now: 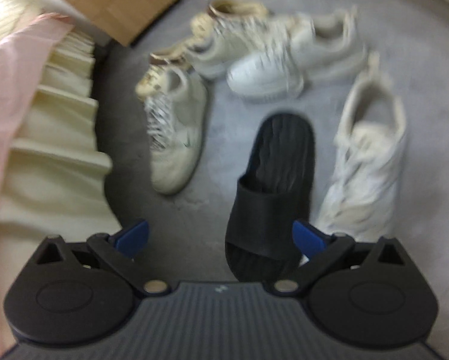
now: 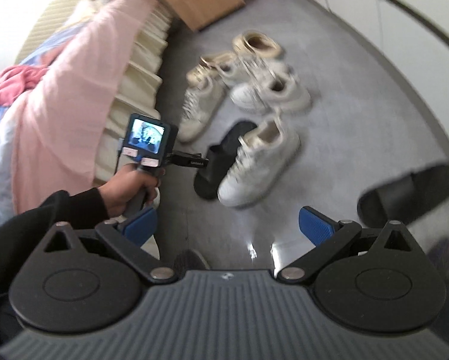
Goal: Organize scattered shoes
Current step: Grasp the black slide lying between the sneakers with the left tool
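Shoes lie scattered across a grey floor [image 1: 224, 69] beside a bed draped in cream bedding [image 1: 53, 150] and a pink cloth [image 1: 14, 69]. From the left wrist view we look along the left gripper [image 1: 221, 237], its blue-padded fingers [image 1: 134, 235] spread wide and holding nothing. A black slide sandal [image 1: 272, 198] lies on the floor between those fingers, its toe end nearest us. Just right of it lies a white sneaker [image 1: 371, 162]; to its left, a cream high-top [image 1: 176, 132]. Farther off we see a second cream high-top [image 1: 224, 36] and another white sneaker [image 1: 284, 66] crowded together, near a cardboard box [image 1: 116, 0]. The frame is blurred.

From the right wrist view we look along the right gripper [image 2: 227, 225], its jaws likewise wide apart and empty above bare floor. We see a hand [image 2: 131, 186] in a black sleeve [image 2: 59, 210] holding the left gripper's handle, its small screen [image 2: 148, 135] facing us, its front end over the black sandal, which is touching the white sneaker. A second black slide sandal [image 2: 410, 195] lies well apart at the right, near a white wall [image 2: 389, 21].
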The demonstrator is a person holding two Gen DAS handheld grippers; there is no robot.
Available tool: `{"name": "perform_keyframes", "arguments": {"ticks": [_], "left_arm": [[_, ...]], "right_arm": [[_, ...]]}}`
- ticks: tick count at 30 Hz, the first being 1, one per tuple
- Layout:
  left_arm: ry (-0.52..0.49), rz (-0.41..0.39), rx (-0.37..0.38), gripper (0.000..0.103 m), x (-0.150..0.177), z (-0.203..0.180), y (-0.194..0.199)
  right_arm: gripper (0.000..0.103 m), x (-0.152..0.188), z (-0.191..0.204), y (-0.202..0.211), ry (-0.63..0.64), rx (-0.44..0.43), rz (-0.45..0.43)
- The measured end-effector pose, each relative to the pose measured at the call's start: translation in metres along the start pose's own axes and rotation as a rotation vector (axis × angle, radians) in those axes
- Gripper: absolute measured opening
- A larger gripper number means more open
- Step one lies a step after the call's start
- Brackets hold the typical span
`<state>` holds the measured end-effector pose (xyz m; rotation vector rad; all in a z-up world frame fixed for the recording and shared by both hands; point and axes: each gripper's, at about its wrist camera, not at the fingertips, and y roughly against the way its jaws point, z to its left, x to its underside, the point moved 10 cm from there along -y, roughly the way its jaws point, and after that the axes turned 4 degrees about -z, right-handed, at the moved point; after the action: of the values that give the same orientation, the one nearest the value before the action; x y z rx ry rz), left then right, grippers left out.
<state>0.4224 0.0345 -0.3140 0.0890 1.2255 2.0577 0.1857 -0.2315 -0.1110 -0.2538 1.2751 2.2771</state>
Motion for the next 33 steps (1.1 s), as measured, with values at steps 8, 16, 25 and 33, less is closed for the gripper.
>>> {"name": "perform_keyframes", "arguments": {"ticks": [8,16,25,33], "left_arm": [[-0.043,0.01,0.115,0.103,0.014,-0.028,-0.079],[-0.078,0.073,0.196,0.103,0.026,-0.048,-0.124],[0.043,0.104,0.375,0.096,0.022,-0.043,-0.156],[0.103,0.13,0.293,0.084,0.027,-0.025,-0.132]], "right_arm": [[0.103,0.001,-0.018,-0.031,-0.112,-0.013,0.127],[0.103,-0.03,-0.01,-0.048,-0.122,-0.043,0.122],[0.103,-0.031,-0.012,-0.07,-0.142,-0.015,0.17],[0.103,-0.032,-0.008,-0.06,-0.123,-0.027,0.138]]}}
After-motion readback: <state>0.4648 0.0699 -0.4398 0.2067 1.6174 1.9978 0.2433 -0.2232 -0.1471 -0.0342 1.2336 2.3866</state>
